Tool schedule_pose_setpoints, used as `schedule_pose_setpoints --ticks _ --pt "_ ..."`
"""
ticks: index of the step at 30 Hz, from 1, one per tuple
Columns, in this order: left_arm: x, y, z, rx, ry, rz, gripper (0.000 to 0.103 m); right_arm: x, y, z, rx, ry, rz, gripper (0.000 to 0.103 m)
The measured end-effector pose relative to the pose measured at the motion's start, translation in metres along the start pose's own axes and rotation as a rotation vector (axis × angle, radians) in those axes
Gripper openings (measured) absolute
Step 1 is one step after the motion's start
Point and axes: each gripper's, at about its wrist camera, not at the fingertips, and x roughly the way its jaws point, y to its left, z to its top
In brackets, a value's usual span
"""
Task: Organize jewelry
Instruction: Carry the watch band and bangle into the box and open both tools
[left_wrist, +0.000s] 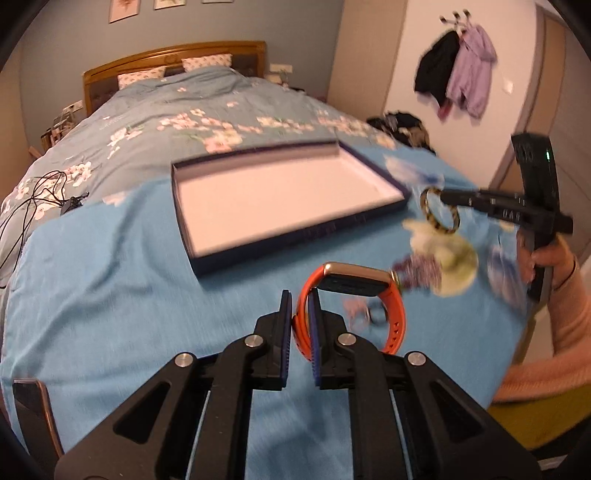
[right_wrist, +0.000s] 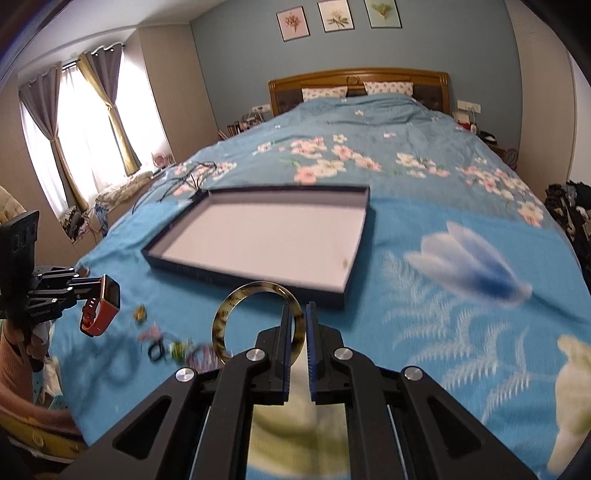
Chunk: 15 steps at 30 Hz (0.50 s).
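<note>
left fingers (left_wrist: 299, 314) pinching rubbery orange watch strap (left_wrist: 397, 317), right fingers (right_wrist: 298, 317) clamping mottled round bangle (right_wrist: 221, 325)

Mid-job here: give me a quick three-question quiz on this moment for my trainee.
1. What does the left gripper hold?
2. True or false: the tray already has jewelry in it.
3. The right gripper grips: A) a beaded bracelet, B) a tortoiseshell bangle, C) a hair tie.

Key:
1. The orange-strapped watch.
2. False; its white floor looks bare.
3. B, the bangle; other small pieces remain on the blue bedspread.
</note>
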Motion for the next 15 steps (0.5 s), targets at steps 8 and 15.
schedule_pose_setpoints --ticks 8,15 --pt "0.028 0.02 0.06 -0.068 -0.061 0.053 0.009 0.044 0.002 0.059 -0.032 -0.02 -0.004 0.006" --pt "0.072 0.034 0.101 -0.125 -0.034 0.082 0.009 0.09 0.001 0.092 -0.033 0.009 -0.037 0.006"
